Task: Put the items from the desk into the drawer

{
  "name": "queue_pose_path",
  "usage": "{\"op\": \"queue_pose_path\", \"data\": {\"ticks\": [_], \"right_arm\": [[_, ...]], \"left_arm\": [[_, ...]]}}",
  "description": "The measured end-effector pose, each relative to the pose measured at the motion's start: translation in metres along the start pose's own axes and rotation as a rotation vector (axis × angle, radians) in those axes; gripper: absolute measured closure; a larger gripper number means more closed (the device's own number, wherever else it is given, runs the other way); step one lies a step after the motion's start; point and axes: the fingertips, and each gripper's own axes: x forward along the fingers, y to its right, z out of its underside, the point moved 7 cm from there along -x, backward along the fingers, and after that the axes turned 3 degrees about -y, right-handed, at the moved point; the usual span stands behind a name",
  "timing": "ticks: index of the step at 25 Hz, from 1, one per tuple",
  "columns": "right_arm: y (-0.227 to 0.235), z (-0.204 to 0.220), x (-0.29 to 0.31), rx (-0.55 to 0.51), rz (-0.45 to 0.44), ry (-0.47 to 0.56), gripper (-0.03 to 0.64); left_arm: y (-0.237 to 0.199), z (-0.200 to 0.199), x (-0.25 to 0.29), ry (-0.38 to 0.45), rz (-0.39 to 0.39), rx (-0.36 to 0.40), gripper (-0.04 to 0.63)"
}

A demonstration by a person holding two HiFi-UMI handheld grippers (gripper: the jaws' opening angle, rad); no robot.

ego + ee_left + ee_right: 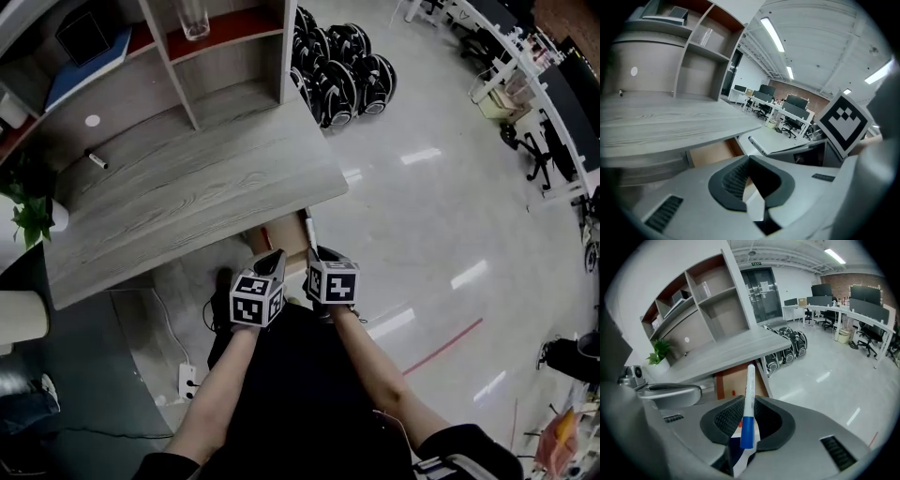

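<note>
We see two grippers, side by side. Our right gripper [749,400] is squeezing one marker [750,378]. The marker is white with a blue end back between the jaws, and its white end pokes out past the jaw tips. Our left gripper [749,158] has its jaws pressed together with nothing in them. One open drawer [733,380] sits just in front of both grippers, under the edge of the one grey desk [724,352]. One more small pen [97,160] lies on the desk, far ahead of the left gripper.
</note>
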Motion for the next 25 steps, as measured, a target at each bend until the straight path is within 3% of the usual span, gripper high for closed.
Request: {"op": "queue_pose_path", "data": {"ticks": [10,17,25], "right_arm": [[-0.017,0.010,0.056,-0.170,-0.075,-0.118,0.560],[-0.017,0.012,0.097,-0.194,-0.080,-0.181,0.560],[-0.009,0.017,0.134,-0.196,-0.013,-0.280,0.560]], "left_arm": [[-0.024,0.033,0.007,-0.016,-0.076,-0.059,0.600],[-0.042,0.038,0.011,-0.012,-0.105,-0.119,0.600],[-0.053,0.040,0.004,-0.012,-0.111,-0.139,0.600]]}}
